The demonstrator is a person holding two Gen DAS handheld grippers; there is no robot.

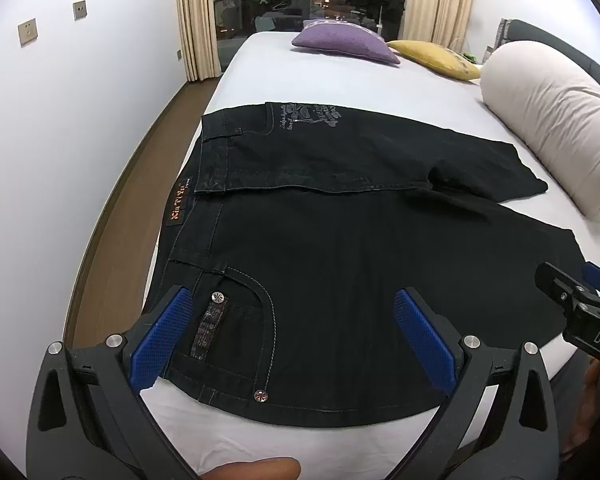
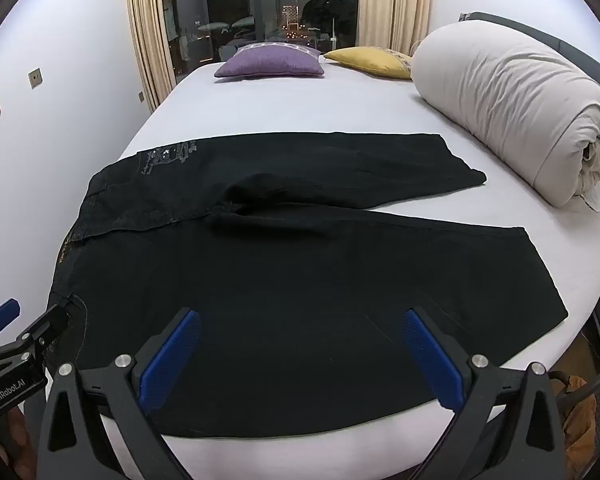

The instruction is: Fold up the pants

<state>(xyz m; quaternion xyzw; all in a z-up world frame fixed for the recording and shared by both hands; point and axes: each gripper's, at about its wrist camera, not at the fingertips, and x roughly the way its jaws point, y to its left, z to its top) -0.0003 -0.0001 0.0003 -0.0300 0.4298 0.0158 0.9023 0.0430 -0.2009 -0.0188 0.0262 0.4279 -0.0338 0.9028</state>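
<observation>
You are in a bedroom at home. A wide bed [image 2: 340, 112] with a white sheet fills the room, and a dark padded headboard [image 2: 580, 50] runs along its right edge. At the far edge lie a purple cushion [image 2: 272, 65] and a yellow cushion [image 2: 370, 62]; a rolled cream duvet [image 2: 512, 116] sits against the headboard. Beyond the bed, beige curtains [image 2: 140, 32] frame a large dark window [image 2: 260, 12] showing night lights outside. Switch plates [image 1: 27, 32] dot the white wall on your left, above a wooden floor [image 1: 116, 216].
</observation>
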